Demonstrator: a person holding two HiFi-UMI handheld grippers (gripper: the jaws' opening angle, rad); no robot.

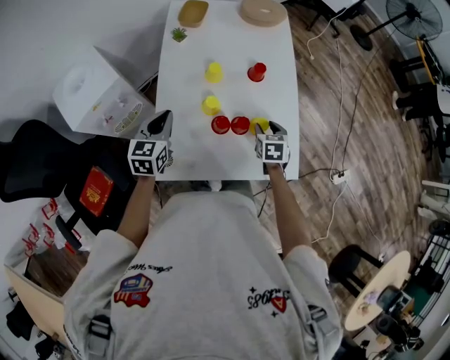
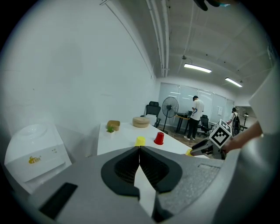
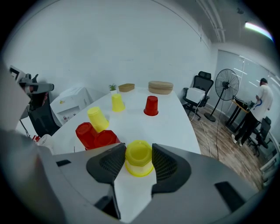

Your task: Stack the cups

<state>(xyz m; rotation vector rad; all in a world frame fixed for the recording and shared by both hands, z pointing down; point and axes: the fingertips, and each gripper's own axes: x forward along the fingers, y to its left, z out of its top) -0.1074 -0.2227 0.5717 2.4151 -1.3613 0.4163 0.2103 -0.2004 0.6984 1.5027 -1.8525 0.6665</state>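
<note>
Several cups stand upside-down on the white table [image 1: 281, 91]. My right gripper [image 1: 269, 131] is near the front right edge, shut on a yellow cup [image 3: 139, 165] that rests on the tabletop; both pads touch its sides. Just left of it are two red cups [image 1: 221, 124] [image 1: 240, 125] side by side, with a tilted yellow cup [image 1: 211, 105] behind them. Farther back stand a yellow cup [image 1: 214, 71] and a red cup [image 1: 256, 72], apart from each other. My left gripper [image 1: 160, 126] hangs off the table's left edge, shut and holding nothing [image 2: 139, 151].
At the far end of the table are a wooden bowl [image 1: 193, 13], a round wooden dish [image 1: 262, 11] and a small green plant [image 1: 178, 34]. A white appliance [image 1: 95, 91] and a black chair [image 1: 35, 165] stand left of the table. Cables lie on the floor at the right.
</note>
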